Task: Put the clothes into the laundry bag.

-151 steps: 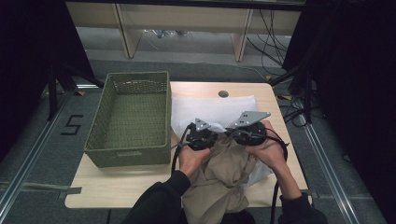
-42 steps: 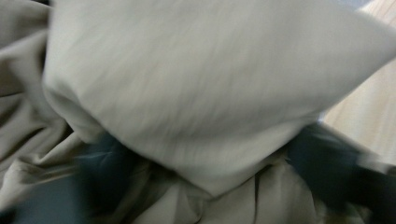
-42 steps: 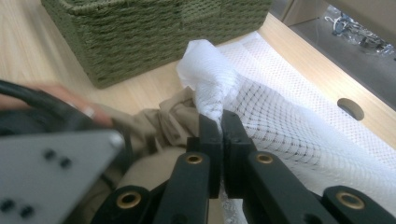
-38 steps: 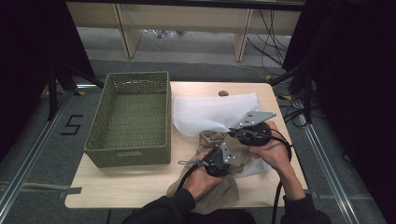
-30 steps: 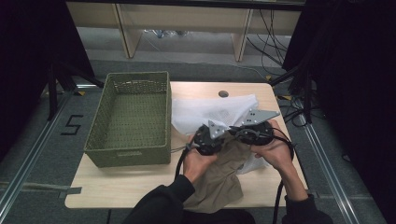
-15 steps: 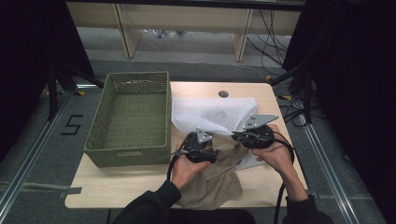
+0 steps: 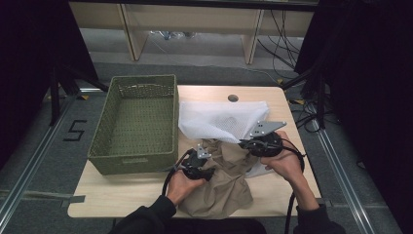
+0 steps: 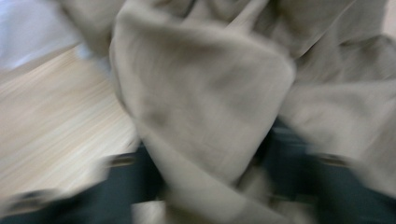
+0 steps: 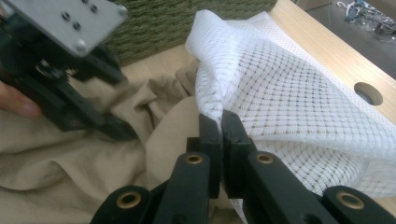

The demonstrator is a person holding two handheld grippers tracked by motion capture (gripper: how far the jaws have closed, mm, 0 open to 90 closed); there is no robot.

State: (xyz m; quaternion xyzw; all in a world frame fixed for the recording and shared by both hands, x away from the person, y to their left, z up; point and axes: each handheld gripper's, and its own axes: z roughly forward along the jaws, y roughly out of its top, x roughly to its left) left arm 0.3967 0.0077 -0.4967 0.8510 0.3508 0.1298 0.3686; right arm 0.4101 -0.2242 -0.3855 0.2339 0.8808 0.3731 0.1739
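**Inspector A:** Right gripper (image 9: 219,122), lower centre of its own view: jaws clamped together on the edge of the white mesh bag (image 9: 299,93). The bag spreads from there to the upper right, over the wooden table (image 9: 322,42).

**Inspector B:** Left gripper (image 7: 197,163), lower centre of the high view, is down in the crumpled beige cloth (image 7: 224,180). Its jaws have just been closing. In its own view, cloth bulges between the dark jaws, but blur is heavy, so a firm grip is probable, not certain. Green woven basket (image 7: 134,124) stands at left, apart.
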